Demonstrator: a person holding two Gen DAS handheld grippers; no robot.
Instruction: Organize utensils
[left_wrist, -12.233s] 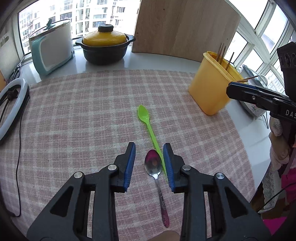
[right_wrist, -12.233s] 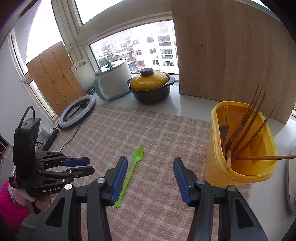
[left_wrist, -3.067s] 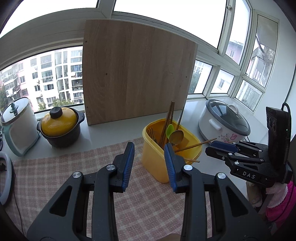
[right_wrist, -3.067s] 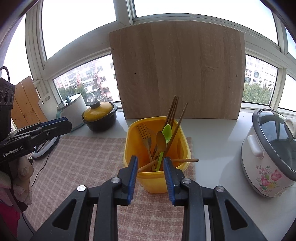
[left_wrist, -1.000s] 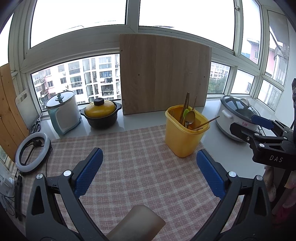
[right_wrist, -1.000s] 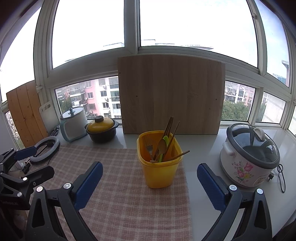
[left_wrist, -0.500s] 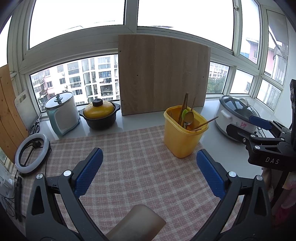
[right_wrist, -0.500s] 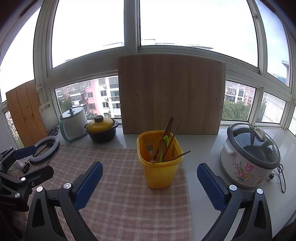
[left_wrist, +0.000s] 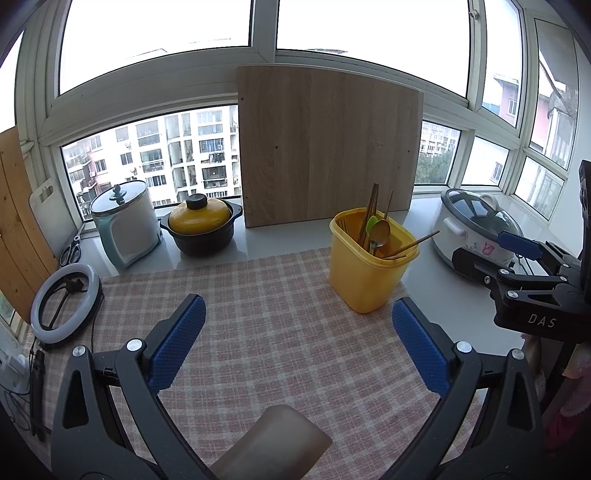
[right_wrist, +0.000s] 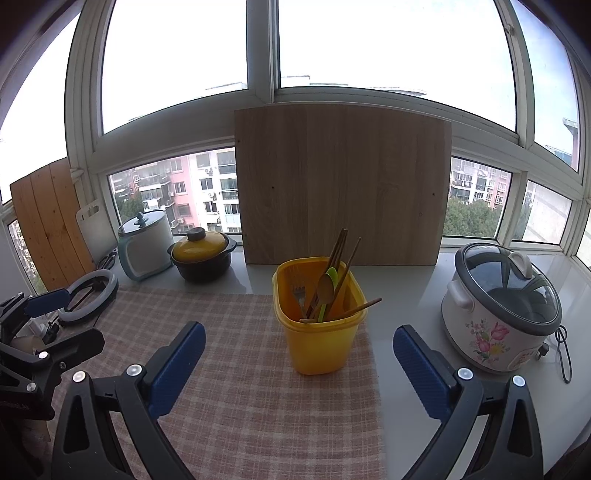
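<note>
A yellow utensil bin (left_wrist: 365, 275) (right_wrist: 319, 341) stands at the right edge of the checked cloth (left_wrist: 280, 332) (right_wrist: 236, 391). In it stand a metal spoon (left_wrist: 379, 232) (right_wrist: 325, 288), a green spoon (left_wrist: 371, 223) (right_wrist: 332, 275), a fork (right_wrist: 298, 293) and wooden chopsticks (left_wrist: 373, 206) (right_wrist: 340, 251). My left gripper (left_wrist: 297, 347) is wide open and empty, held back above the cloth. My right gripper (right_wrist: 297, 373) is wide open and empty, facing the bin; it also shows in the left wrist view (left_wrist: 513, 258).
A wooden board (left_wrist: 325, 147) leans on the window behind the bin. A yellow-lidded black pot (left_wrist: 199, 229), a white and teal cooker (left_wrist: 123, 221) and a ring light (left_wrist: 66, 301) stand at the left. A flowered rice cooker (right_wrist: 502, 306) stands right of the bin.
Both grippers have held almost still, wide open, over the last second; the left one shifted very slightly. About three seconds ago both stood nearly shut close to the bin, and have since drawn back.
</note>
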